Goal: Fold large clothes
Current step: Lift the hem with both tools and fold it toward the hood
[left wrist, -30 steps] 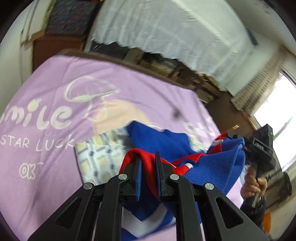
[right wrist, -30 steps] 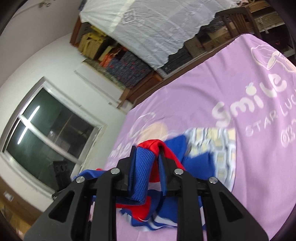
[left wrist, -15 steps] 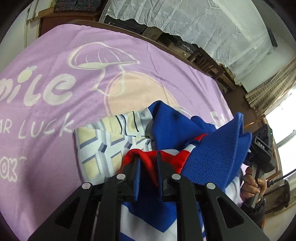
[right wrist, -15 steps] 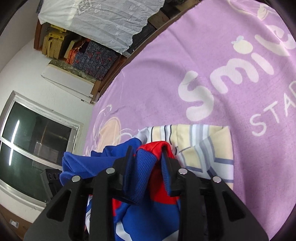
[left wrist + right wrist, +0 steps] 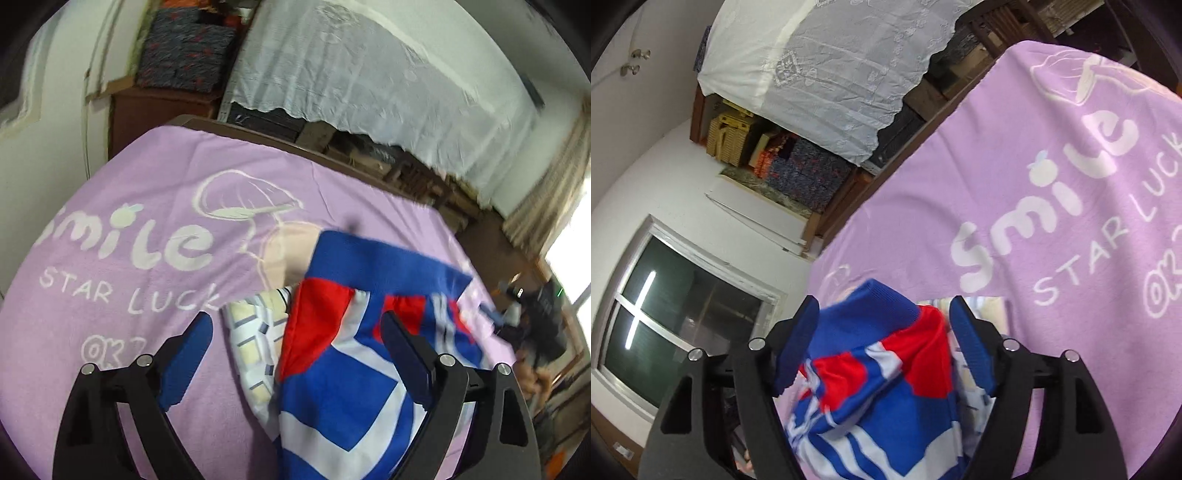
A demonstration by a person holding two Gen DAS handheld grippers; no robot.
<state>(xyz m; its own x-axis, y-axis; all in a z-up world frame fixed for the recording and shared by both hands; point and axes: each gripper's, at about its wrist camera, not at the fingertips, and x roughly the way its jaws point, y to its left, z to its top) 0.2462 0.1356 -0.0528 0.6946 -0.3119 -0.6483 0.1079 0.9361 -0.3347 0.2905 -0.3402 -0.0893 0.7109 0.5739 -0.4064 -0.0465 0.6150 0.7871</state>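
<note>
Letting go, both the left gripper (image 5: 295, 354) and right gripper (image 5: 886, 332) have just been opening wide, holding nothing; the blue, red and white knitted garment (image 5: 351, 369) lies loose between them and may unfold, its bunched far edge at twelve o'clock slipping.

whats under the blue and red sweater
A pale patterned folded cloth peeks out beneath the sweater, lying on the purple blanket. How far it extends underneath is hidden.

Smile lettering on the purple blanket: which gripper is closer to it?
Left. The left gripper, jaws just opened over the blue, red and white garment, sits beside the Smile lettering; the right gripper, likewise just opened over it, is at the garment's far side.
</note>
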